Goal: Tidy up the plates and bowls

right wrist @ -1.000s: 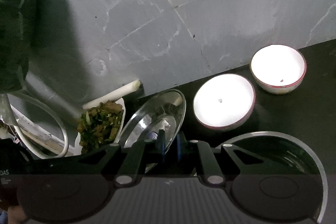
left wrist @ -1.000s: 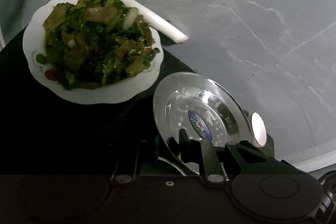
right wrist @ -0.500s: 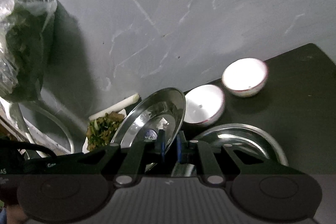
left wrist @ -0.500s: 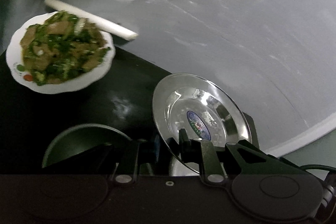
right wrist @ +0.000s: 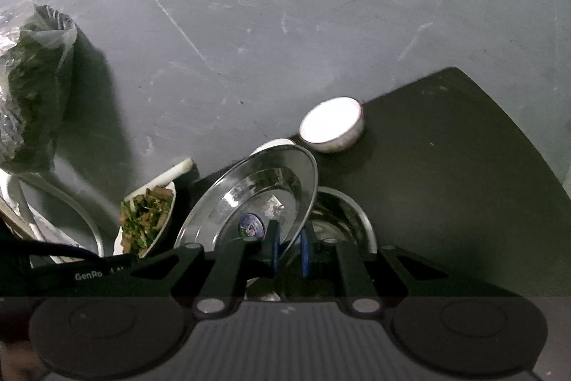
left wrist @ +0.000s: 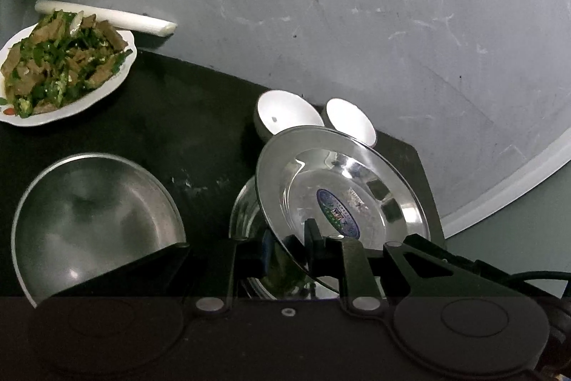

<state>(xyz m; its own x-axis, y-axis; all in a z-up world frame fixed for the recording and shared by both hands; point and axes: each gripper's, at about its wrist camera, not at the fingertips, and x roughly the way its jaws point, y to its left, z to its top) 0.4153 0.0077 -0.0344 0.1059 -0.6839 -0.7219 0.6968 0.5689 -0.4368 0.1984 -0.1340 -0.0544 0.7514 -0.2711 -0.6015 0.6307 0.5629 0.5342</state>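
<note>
A shiny steel plate (left wrist: pixel 339 181) with a blue sticker hangs tilted above the black mat (left wrist: pixel 178 116). My left gripper (left wrist: pixel 289 245) is shut on its near rim. In the right wrist view what looks like the same steel plate (right wrist: pixel 249 191) has its rim pinched between the blue pads of my right gripper (right wrist: pixel 289 249). A second steel dish (left wrist: pixel 242 213) lies on the mat right under it, also visible as the steel dish (right wrist: pixel 349 213). Two white bowls (left wrist: pixel 282 116) (left wrist: pixel 349 120) stand just behind; one white bowl (right wrist: pixel 332 124) shows fully, the other (right wrist: pixel 274 142) peeks over the plate.
A large steel bowl (left wrist: pixel 92 213) sits at the mat's near left. A white plate of cooked greens (left wrist: pixel 64 74) and a leek stalk (left wrist: pixel 125 18) lie far left. A plastic bag of greens (right wrist: pixel 32 77) rests on the grey table (left wrist: pixel 357 24), whose edge (left wrist: pixel 517 174) curves at right.
Both grippers carried the steel plate rightward, away from the food plate and over the second steel dish by the white bowls. The large steel bowl came into the left view.
</note>
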